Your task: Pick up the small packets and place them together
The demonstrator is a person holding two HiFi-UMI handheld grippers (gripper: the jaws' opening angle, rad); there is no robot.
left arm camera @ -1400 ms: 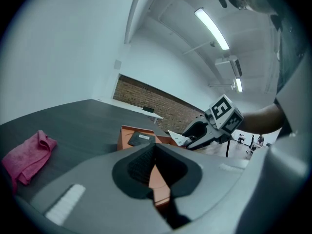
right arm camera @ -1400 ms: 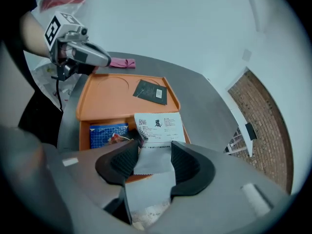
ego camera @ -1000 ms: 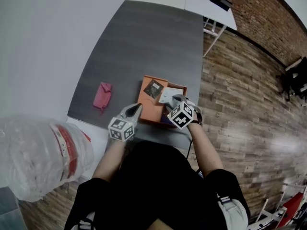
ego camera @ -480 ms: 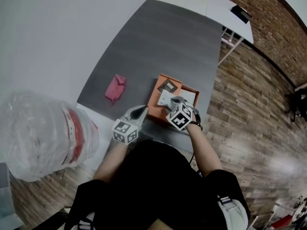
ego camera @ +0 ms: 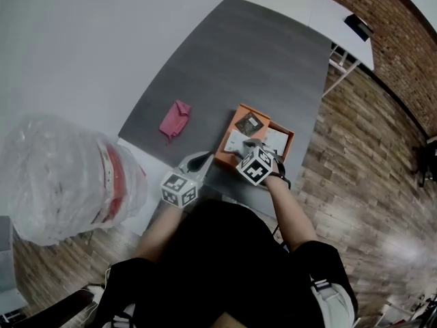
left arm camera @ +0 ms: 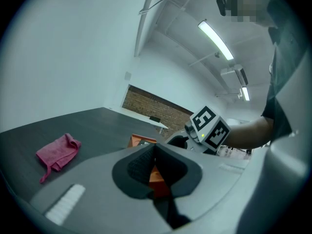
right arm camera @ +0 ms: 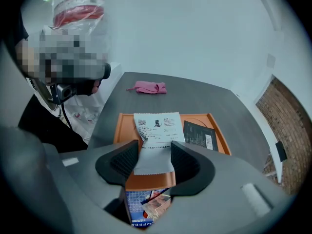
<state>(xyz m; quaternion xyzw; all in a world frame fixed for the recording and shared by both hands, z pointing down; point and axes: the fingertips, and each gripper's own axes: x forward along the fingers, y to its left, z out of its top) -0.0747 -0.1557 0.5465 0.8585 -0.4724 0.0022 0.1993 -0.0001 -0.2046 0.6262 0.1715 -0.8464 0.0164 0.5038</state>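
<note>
An orange tray (ego camera: 229,130) (right arm camera: 118,128) lies at the near end of the dark grey table (ego camera: 232,60). In it are a black packet (ego camera: 250,123) (right arm camera: 199,135) and a white printed slip (ego camera: 234,142) (right arm camera: 156,126). My right gripper (ego camera: 241,150) (right arm camera: 153,150) points down over the tray's near edge. A blue coffee packet (right arm camera: 146,204) sits low between its jaws, which stand partly apart around it. My left gripper (ego camera: 203,158) (left arm camera: 155,155) hangs just left of the tray's near corner, shut and holding nothing.
A pink cloth (ego camera: 175,119) (right arm camera: 147,87) (left arm camera: 58,151) lies on the table left of the tray. A large clear plastic-wrapped bundle with a red band (ego camera: 68,183) stands at my left. Wooden floor (ego camera: 355,183) runs along the table's right side.
My right gripper has slid leftward along the tray's near edge, from its right end to about its middle. The left gripper stays beside the tray's near left corner.
</note>
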